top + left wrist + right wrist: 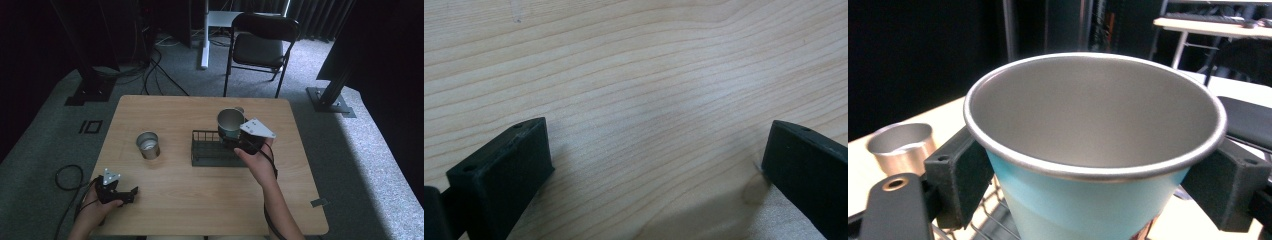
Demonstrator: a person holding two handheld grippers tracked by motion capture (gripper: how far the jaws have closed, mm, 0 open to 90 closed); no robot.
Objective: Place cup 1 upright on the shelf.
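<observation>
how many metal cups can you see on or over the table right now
2: a blue cup clamped in the right gripper over the wire rack, and a silver cup standing left of the rack.

A black folding chair (262, 47) stands beyond the table (190, 200).

Dim high view, dark surround; gripper views sharp.

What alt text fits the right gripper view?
The right gripper clamps a blue, metal-lined cup from both sides, above a wire rack. A steel cup stands on the table behind.
</observation>
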